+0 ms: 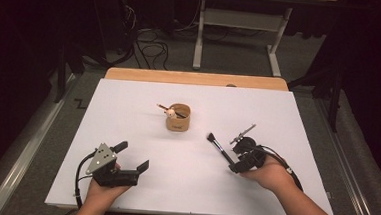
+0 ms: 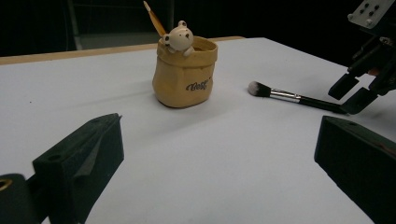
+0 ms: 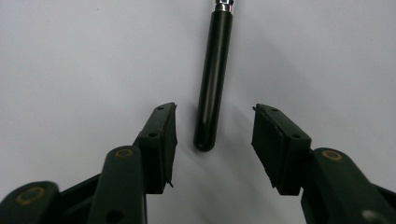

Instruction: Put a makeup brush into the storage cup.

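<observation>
On the white table [image 1: 138, 184] in front of me, well beyond both my hands, stands a tan ceramic pot [image 2: 185, 74] shaped like a little sack, with a small white bear figure [image 2: 179, 37] perched on its rim and a thin stick [image 2: 154, 17], a brush handle by its look, leaning out of it. Nothing lies between the pot and what I am working on, and nothing blocks my right hand's way.

The makeup brush [image 1: 219, 147] lies flat on the table to the right of the pot and well apart from it, with its bristle head towards the pot and its handle end towards me. It has a glossy black handle [image 3: 212, 79], a short silver ferrule [image 2: 286, 95] and a soft tuft that runs from dark at the base to white at the tip.

The pot bears dark script lettering on its front; I cannot read it surely.

My right gripper [image 3: 215, 140] stands low over the table with the rounded handle end between its jaws; both pads are clear of the handle, a gap on each side. My left gripper [image 2: 219, 163] rests wide open at the near left, holding nothing.
</observation>
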Available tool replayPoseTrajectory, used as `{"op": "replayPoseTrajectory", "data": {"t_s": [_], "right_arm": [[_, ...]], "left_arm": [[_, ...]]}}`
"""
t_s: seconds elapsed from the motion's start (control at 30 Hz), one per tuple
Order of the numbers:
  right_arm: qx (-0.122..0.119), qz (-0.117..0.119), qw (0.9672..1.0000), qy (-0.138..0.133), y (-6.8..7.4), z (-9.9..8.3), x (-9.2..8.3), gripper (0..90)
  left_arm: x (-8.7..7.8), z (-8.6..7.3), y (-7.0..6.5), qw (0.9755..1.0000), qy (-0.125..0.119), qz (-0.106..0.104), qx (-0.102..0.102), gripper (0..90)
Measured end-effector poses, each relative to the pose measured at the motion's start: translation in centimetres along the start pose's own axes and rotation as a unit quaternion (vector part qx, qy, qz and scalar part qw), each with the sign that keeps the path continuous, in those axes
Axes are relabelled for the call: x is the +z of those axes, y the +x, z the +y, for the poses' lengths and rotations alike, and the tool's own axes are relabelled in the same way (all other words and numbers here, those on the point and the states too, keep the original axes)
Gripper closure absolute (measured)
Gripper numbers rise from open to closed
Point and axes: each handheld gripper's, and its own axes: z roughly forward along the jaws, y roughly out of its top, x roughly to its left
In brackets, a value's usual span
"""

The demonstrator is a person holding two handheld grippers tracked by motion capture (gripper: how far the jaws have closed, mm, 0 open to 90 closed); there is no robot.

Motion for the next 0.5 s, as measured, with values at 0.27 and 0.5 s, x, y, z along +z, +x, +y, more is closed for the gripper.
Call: {"op": "replayPoseTrajectory", "data": {"t_s": [0.27,0.5], "right_arm": [[-0.011,0.015,0.9998,0.003,0.06,0.61,0.39,61.9],[-0.01,0.011,0.9998,0.013,0.16,1.04,0.58,61.8]], "left_arm": [[-0.05,0.02,0.09,1.0,-0.002,0.001,-0.003,2.3],[-0.09,0.01,0.19,1.0,-0.002,0.002,-0.005,2.4]]}}
